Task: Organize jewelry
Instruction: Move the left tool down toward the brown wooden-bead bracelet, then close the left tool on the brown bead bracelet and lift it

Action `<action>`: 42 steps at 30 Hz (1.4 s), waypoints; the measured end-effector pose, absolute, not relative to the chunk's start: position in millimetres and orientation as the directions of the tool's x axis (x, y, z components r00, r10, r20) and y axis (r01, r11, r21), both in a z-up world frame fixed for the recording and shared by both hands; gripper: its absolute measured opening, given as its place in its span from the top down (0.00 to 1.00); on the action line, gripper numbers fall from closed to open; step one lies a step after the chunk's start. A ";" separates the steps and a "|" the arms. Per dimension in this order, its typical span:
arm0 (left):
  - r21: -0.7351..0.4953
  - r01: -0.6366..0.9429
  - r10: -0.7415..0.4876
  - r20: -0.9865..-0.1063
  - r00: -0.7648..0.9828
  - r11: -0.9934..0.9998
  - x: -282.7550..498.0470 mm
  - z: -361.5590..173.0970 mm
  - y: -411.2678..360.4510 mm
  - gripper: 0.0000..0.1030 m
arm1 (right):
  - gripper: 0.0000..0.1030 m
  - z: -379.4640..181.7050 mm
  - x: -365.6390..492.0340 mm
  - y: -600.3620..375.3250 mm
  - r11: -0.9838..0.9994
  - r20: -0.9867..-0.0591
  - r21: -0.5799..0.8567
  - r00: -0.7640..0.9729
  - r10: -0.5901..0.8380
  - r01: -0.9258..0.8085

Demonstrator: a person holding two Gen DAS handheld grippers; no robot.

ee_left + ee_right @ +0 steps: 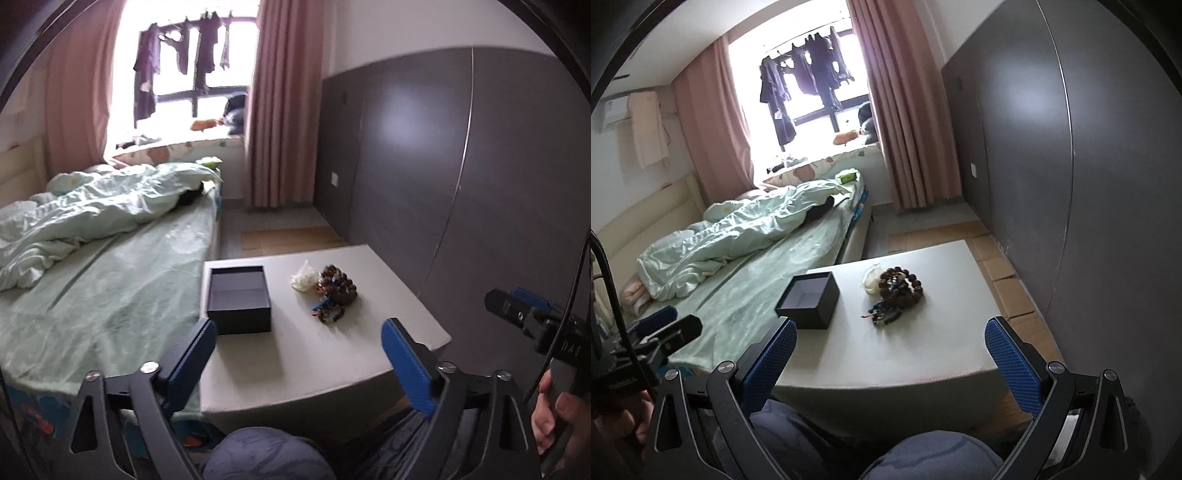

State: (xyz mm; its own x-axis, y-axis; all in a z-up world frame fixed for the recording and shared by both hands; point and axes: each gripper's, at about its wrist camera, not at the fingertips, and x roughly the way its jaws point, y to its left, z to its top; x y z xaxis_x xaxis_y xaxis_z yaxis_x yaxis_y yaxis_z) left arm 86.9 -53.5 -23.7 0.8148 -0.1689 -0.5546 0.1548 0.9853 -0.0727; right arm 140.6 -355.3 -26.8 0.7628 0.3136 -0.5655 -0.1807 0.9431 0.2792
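Jewelry [334, 291] lies heaped on a white table [317, 362], ahead of both grippers and touched by neither. The heap consists of coiled strings of dark brown beads at the far end and a smaller tangle of darker, partly coloured beads at the near end; individual pieces cannot be told apart. A crumpled white wrapper [303, 276] rests against the heap's far left side. A dark open box [238, 299] stands on the same table, ahead and to the left of the heap, near the table's left edge and apart from the beads. Its interior shows a bare dark floor in the left wrist view and a pale floor in the right wrist view; no item is visible inside it. The left gripper [301, 363] hangs over the near part of the table with its blue-padded jaws spread wide and nothing between them; the box sits just beyond its left finger, the heap ahead between the two fingers. The right gripper [892, 363] likewise stands with jaws wide apart and empty, the box just beyond its left finger [768, 363] and the heap ahead, slightly left of centre. A bed [122, 280] with a rumpled pale green quilt [92, 210] runs along the left side of the table. A grey wall panel [461, 166] closes the right side. The person's hand [557, 417] grips the right gripper's handle at the right edge of the left wrist view.
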 end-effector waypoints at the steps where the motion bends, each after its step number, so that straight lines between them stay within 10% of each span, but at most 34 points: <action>1: -0.076 0.161 -0.176 -0.564 0.807 0.984 93.4 -26.6 -55.6 0.17 | 0.01 -31.0 147.9 -359.0 0.941 -0.572 0.287 0.756 0.317 -0.178; 17: -0.190 0.260 -0.318 -0.681 0.660 0.947 222.1 -78.1 -87.1 0.41 | 0.27 -98.7 240.1 -384.8 0.892 -0.670 0.435 0.617 0.413 -0.124; 42: -0.427 0.245 -0.492 -0.764 0.417 0.871 366.6 -162.9 -111.7 0.55 | 0.37 -152.4 371.7 -380.5 0.874 -0.743 0.479 0.494 0.452 -0.080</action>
State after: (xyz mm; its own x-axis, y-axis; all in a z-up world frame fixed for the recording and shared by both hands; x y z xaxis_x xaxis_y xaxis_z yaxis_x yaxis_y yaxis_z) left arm 366.6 -111.7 -162.9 0.4169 -0.4918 -0.7644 0.2450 0.8707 -0.4265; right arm 371.7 -380.5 -152.4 0.4935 0.4521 -0.7430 -0.0800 0.8743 0.4788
